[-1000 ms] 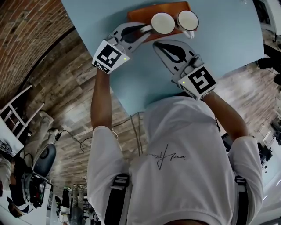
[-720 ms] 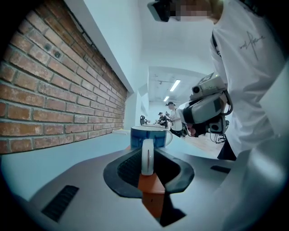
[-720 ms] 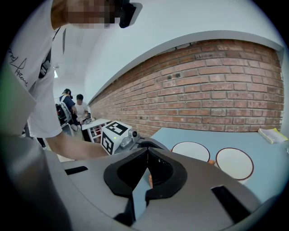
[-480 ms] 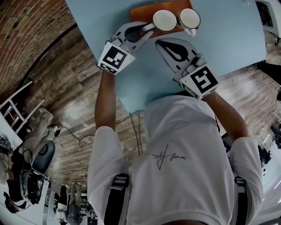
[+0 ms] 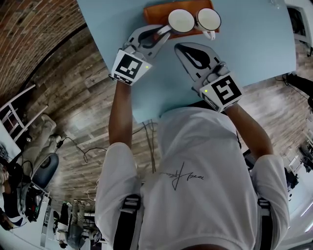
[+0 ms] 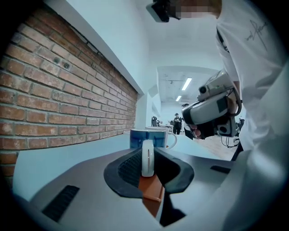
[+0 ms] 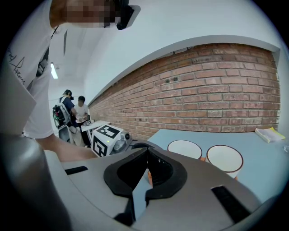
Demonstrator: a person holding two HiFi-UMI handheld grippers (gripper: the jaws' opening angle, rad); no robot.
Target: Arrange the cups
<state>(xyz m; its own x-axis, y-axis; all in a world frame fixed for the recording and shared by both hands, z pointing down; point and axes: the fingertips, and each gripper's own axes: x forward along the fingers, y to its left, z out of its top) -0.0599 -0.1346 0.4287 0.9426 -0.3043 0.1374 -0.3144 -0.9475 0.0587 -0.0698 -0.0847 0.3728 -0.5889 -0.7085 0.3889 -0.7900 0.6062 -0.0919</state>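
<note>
Table (image 5: 254, 44): blue, orange tray (image 5: 155, 12) bearing two cups (image 5: 181, 20).
Left gripper (image 5: 161, 31): jaws just closing, clamped on cup handle (image 6: 147, 158).
Right gripper (image 5: 178, 47): closed, empty.

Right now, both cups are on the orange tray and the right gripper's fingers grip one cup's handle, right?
No. It is the left gripper whose fingers have just been closing on the handle of the left cup; the left gripper view shows it. The right gripper is shut on nothing. That cup and the right cup are on the orange tray.
</note>
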